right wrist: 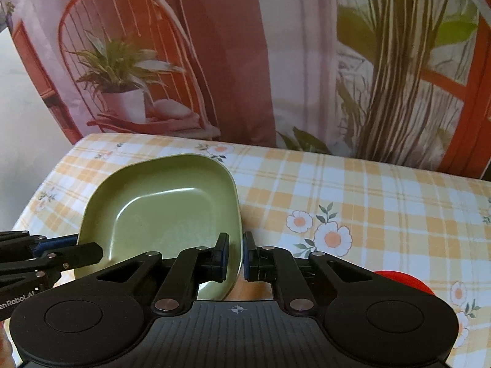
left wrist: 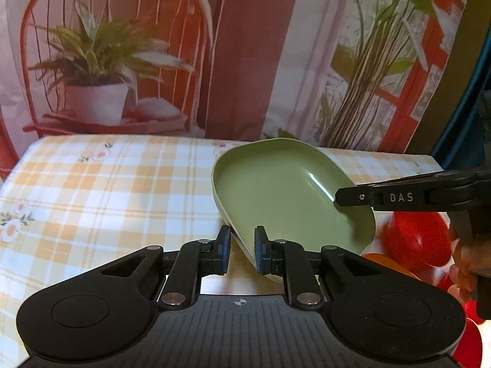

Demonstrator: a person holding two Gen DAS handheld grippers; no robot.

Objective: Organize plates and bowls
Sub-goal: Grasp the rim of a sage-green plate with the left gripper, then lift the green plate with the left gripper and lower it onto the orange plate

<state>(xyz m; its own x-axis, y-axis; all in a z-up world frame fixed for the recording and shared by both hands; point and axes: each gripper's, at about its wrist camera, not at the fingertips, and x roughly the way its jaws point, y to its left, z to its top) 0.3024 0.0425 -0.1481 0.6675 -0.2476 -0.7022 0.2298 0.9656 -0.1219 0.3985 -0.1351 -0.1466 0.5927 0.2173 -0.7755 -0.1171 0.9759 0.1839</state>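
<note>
Left gripper (left wrist: 242,250) and right gripper (right wrist: 236,256) both clamped, angled downward.

A tabletop (right wrist: 383,202) stands covered in a yellow-and-white checked cloth sprinkled with small white flowers. Behind it hangs a printed backdrop (left wrist: 245,46) showing a red wire chair (left wrist: 116,46) with a potted plant (left wrist: 95,61) on its seat, beside pink and red drapes and tall green stems (right wrist: 392,70). Soft warm light falls across it all.
</note>
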